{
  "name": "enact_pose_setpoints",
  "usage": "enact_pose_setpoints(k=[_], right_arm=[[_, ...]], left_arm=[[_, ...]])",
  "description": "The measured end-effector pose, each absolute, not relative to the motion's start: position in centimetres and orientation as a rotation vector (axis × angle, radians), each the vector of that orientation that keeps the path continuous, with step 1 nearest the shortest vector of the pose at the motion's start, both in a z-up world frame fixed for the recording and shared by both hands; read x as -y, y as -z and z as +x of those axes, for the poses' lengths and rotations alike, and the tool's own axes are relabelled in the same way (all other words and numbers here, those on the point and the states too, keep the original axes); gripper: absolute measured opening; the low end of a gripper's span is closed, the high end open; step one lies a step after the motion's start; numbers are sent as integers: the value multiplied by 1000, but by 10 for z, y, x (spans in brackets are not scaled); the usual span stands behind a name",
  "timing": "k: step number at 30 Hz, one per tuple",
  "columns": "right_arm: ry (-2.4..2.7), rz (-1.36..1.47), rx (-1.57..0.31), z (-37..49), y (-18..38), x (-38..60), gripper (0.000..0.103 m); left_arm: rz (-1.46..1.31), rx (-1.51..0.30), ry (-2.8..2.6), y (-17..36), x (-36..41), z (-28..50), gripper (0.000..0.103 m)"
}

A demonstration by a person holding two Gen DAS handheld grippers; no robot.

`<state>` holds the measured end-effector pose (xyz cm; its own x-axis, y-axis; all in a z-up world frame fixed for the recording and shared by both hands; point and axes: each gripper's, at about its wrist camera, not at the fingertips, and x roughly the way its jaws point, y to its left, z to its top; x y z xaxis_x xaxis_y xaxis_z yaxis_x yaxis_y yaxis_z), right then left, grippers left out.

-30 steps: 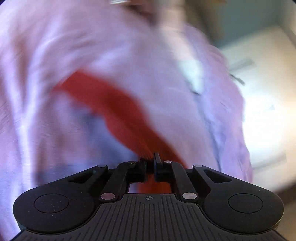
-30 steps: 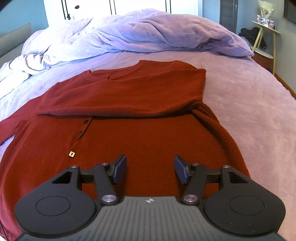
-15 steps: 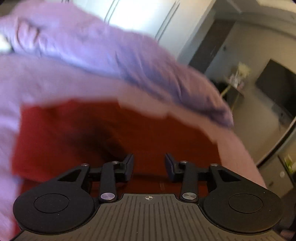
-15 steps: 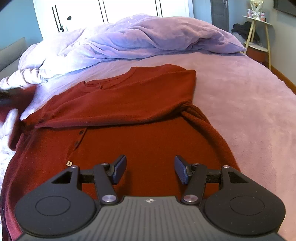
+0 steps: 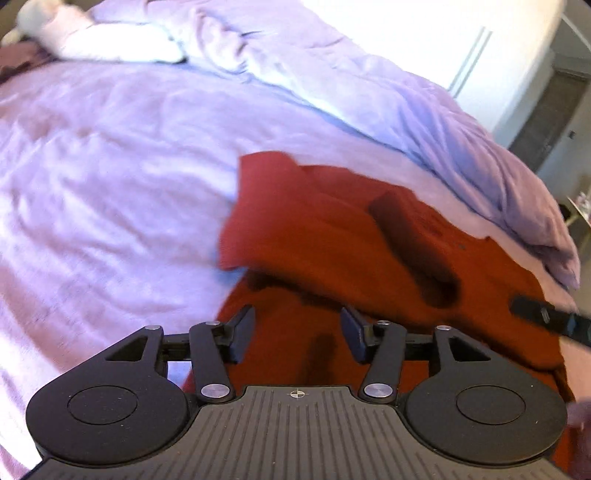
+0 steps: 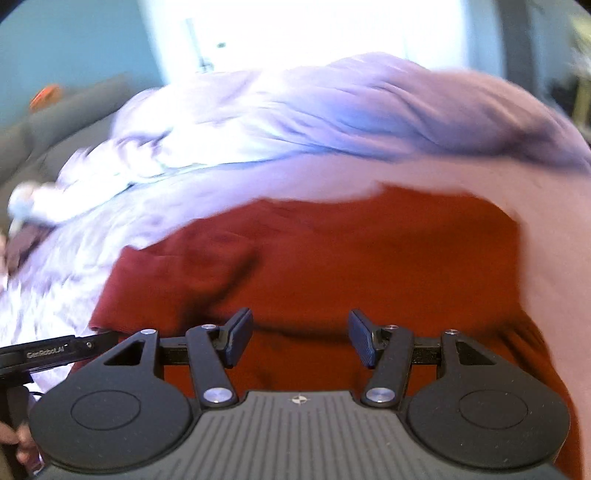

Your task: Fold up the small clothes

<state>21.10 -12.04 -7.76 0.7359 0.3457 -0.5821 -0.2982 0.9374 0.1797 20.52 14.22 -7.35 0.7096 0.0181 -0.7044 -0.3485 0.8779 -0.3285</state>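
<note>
Hovering both tongs wide open and empty, I am holding the left gripper [image 5: 297, 334] and right gripper [image 6: 300, 341] over the red sweater [image 6: 351, 258], which is lying partly folded on the lilac bedspread [image 5: 110, 166], rumpled duvet [image 6: 295, 118] bunching far behind, white wardrobe doors [image 6: 295, 33] glaring beyond

Right wrist view: one legible text, "GenRobot.AI", in pale letters on a black bar [image 6: 55, 355] at the left edge, just beside the right gripper's [image 6: 301, 341] body. The bar appears to belong to the other handheld device. A small crosshair sign [image 6: 299, 399] sits at the centre of the gripper's ribbed top.

Left wrist view: the same crosshair sign [image 5: 297, 393] on the left gripper's [image 5: 297, 334] ribbed top. A black bar [image 5: 546, 317] at the right edge carries a small mark, too blurred to read.
</note>
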Motion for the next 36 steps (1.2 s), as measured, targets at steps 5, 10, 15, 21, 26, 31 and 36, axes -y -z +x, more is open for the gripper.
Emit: enact_pose_setpoints(k=[5,10,15,21,26,31,36], right_arm=[[-474,-52,-630,243,73,38,56],[-480,-116,-713,274,92,6,21],[-394,-50,-608,263,78,41,5],[-250,217,-592,240,87,143,7],[-218,398,-712,245,115,195,39],[-171,572,-711,260,123,219,54],[-146,768,-754,286,142,238,25]], left_arm=[[-481,-751,-220,77,-154,202,57],[-467,-741,-215,78,-159,191,64],[-443,-727,-233,83,-157,193,71],[-403,-743,-283,89,-149,198,79],[-379,-752,-308,86,-142,202,81],[-406,-750,-306,84,-141,205,84],[-377,-733,-313,90,-135,206,90]])
